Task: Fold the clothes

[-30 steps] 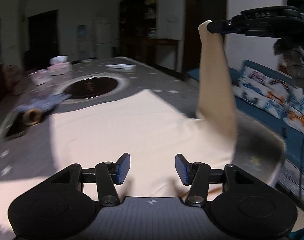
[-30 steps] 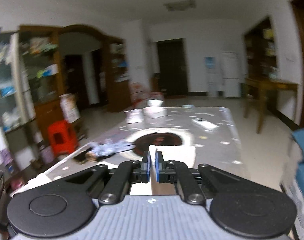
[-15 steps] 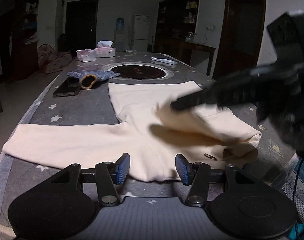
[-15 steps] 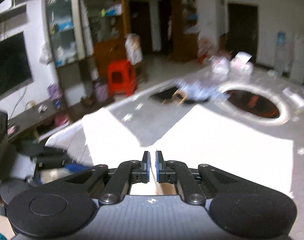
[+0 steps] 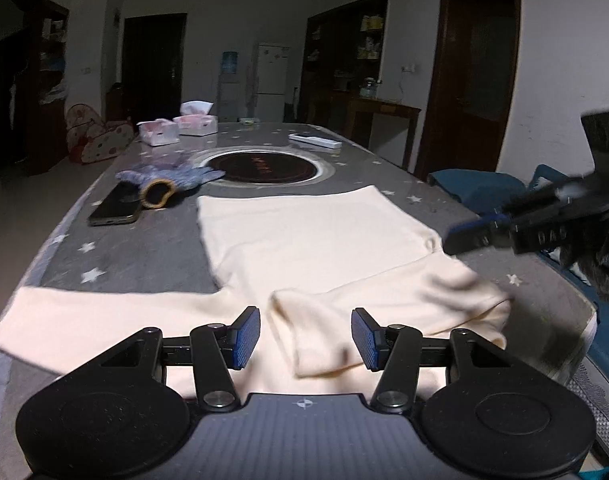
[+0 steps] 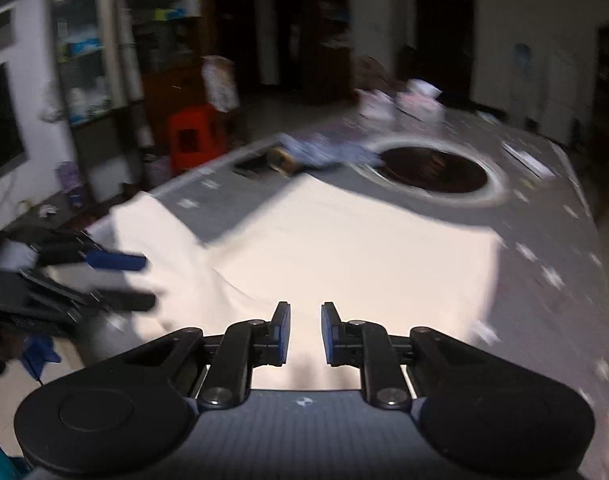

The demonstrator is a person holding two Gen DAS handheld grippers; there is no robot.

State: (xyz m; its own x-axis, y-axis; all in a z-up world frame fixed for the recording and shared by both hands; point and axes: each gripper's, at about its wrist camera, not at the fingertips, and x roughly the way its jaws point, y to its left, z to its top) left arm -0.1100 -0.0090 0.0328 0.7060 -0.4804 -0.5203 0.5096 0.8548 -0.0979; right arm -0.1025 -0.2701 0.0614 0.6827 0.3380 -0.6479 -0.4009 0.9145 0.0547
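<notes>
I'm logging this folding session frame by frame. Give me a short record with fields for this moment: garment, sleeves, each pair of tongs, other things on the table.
garment: cream top lying flat on the grey starred table
right sleeve: folded in across the body
left sleeve: stretched out flat
left tongs: open, empty, over the near edge of the top
right tongs: open, empty, over the top
other things: phone, glove, tissue boxes, round hob

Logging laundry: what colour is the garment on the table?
Cream garment, plain; clearest in the left wrist view.
</notes>
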